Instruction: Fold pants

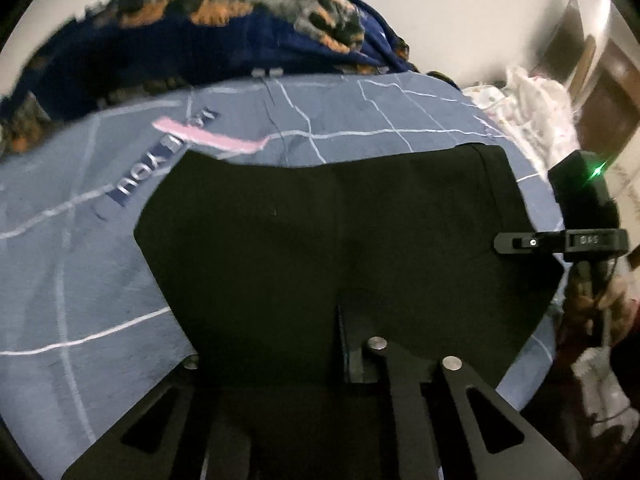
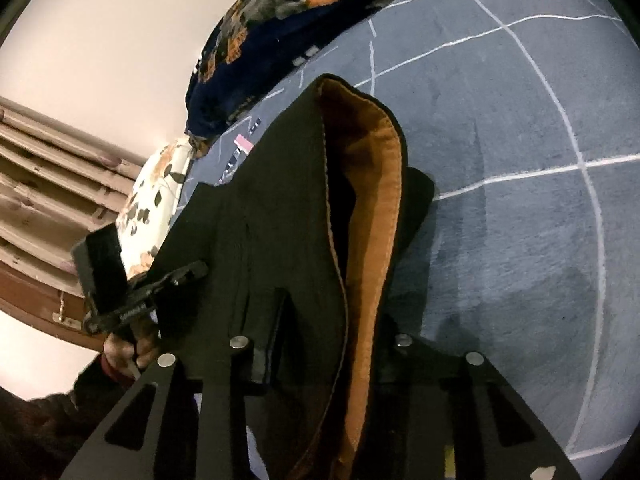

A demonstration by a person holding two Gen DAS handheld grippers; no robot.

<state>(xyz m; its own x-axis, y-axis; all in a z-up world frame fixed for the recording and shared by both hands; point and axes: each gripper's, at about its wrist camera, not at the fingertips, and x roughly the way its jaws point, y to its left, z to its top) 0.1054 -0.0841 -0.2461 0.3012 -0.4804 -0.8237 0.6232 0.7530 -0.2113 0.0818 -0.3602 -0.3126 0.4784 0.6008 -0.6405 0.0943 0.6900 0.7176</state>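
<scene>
Black linkage arms of the left gripper (image 1: 280, 364) fill the near edge of its own view, and the dark cloth of the pants (image 1: 340, 232) runs straight in under them; the jaws look pinched nearly together, seemingly on a near edge of the fabric, though black on black hides the actual contact. On the other side, the right gripper (image 2: 320, 344) has the cloth bunched between its fingers, partly closed on a thick fold whose orange-brown lining (image 2: 372, 216) is turned outward and stands up in a ridge. The pants lie across the middle of the blue checked bedsheet (image 1: 80, 280), a broad dark panel spread fairly flat toward the far side, with a dark floral blanket (image 1: 224, 20) heaped beyond it and a pale floral pillow (image 2: 156, 196) off to the left. I'd judge the folding as barely begun or at an early fold: both near edges are gathered up, but the garment still reads as one wide sheet, with at least one fold-over and the final squaring left to do.
</scene>
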